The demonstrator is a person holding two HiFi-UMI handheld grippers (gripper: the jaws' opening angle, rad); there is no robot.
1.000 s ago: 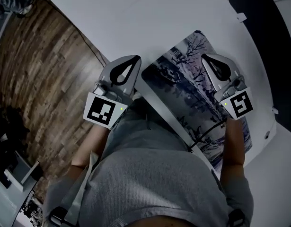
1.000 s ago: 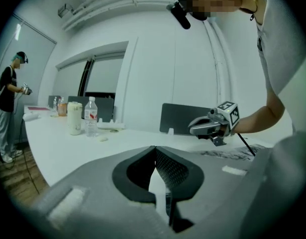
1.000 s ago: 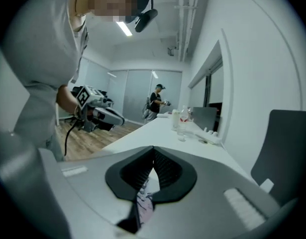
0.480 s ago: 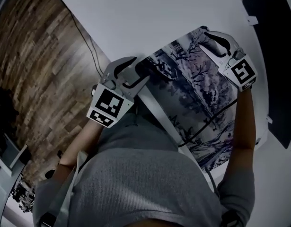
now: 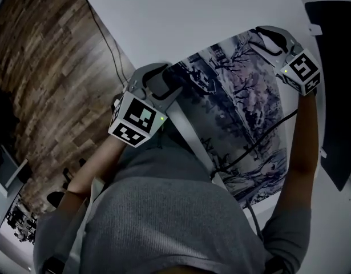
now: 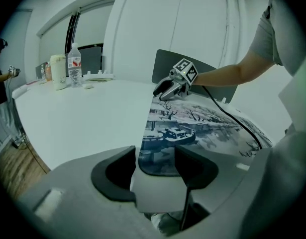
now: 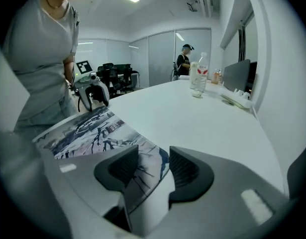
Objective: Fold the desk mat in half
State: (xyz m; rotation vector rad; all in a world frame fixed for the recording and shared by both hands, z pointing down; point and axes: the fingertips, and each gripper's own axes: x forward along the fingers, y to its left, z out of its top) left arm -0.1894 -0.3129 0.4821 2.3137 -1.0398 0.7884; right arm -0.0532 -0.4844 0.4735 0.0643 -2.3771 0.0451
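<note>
The desk mat, printed with a wintry tree scene, lies flat on the white table. My left gripper sits at the mat's far left corner. In the left gripper view its jaws stand open, and the corner lies loose between them. My right gripper is at the far right corner. Its jaws are opening, with the mat's edge between them and a gap at each pad. Each gripper also shows in the other's view: the right gripper and the left gripper.
A black cable runs across the mat toward the person's body. Bottles and small items stand at the table's far end. A dark panel lies to the right. Wooden floor is at the left, past the table's edge.
Both grippers moved away from the person's body to the mat's far corners. Both sets of jaws went from shut to open.
</note>
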